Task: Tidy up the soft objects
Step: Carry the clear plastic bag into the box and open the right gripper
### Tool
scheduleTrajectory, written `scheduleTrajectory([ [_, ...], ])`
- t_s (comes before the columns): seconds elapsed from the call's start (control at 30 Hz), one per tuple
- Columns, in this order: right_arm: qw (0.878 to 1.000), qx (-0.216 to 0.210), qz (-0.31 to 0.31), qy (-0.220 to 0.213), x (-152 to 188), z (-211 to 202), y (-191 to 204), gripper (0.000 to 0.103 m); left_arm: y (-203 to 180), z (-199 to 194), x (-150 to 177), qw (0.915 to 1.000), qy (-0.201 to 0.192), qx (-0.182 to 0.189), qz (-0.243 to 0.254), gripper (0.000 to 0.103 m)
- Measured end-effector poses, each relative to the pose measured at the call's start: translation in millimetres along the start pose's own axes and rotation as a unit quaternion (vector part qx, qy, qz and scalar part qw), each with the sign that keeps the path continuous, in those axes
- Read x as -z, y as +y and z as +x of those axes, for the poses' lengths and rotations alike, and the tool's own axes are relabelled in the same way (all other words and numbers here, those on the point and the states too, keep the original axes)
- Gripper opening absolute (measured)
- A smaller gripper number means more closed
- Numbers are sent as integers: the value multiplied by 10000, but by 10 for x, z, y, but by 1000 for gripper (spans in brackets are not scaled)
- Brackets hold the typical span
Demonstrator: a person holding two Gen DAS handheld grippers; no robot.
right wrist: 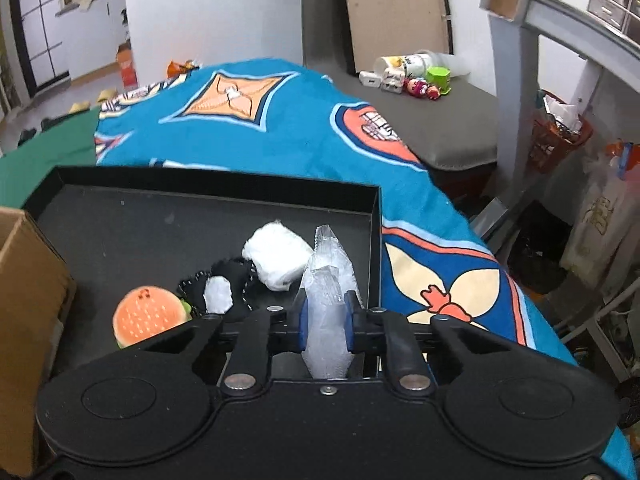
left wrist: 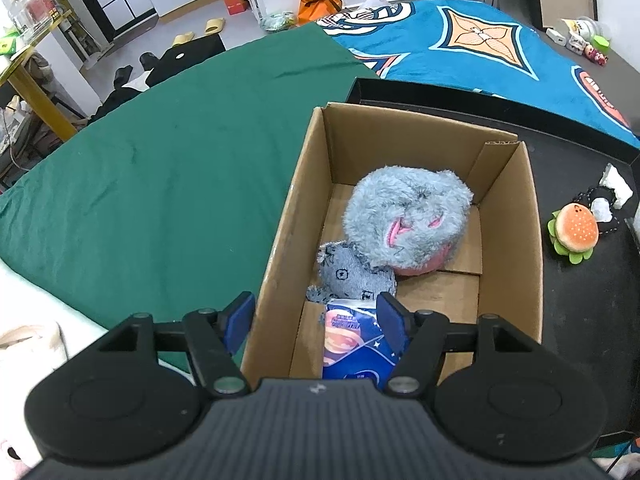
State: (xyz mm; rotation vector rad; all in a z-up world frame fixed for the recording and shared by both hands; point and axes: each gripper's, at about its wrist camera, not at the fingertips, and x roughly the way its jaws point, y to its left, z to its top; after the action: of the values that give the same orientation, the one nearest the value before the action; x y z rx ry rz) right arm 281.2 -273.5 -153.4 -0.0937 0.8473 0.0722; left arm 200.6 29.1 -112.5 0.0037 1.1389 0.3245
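A cardboard box (left wrist: 298,184) stands open in the left wrist view. It holds a fluffy grey-blue plush (left wrist: 406,218), a small grey plush (left wrist: 352,272) and a blue printed packet (left wrist: 354,344). My left gripper (left wrist: 316,316) is open above the box's near left wall, over the packet. My right gripper (right wrist: 326,322) is shut on a clear plastic bag (right wrist: 326,300) above the black tray (right wrist: 200,184). On the tray lie a hamburger plush (right wrist: 146,314), a black beaded item (right wrist: 236,280), and white wrapped bundles (right wrist: 276,256). The hamburger plush also shows in the left wrist view (left wrist: 574,234).
The box and tray sit on a bed with a green sheet (left wrist: 160,168) and a blue patterned blanket (right wrist: 280,128). A grey table with small toys (right wrist: 424,84) stands behind. A grey frame (right wrist: 516,80) and an orange basket (right wrist: 556,140) are at the right.
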Motion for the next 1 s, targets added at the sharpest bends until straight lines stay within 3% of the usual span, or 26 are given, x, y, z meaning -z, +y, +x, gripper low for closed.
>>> scheduleTrajectory([
  [0.4, 9992, -256, 78, -308, -120, -340, 158, 16, 90, -31, 34, 9999, -82, 130, -54, 65],
  [1.0, 9891, -1280, 96, -727, -257, -806, 621, 16, 375, -84, 157, 9983, -268, 426, -287, 65],
])
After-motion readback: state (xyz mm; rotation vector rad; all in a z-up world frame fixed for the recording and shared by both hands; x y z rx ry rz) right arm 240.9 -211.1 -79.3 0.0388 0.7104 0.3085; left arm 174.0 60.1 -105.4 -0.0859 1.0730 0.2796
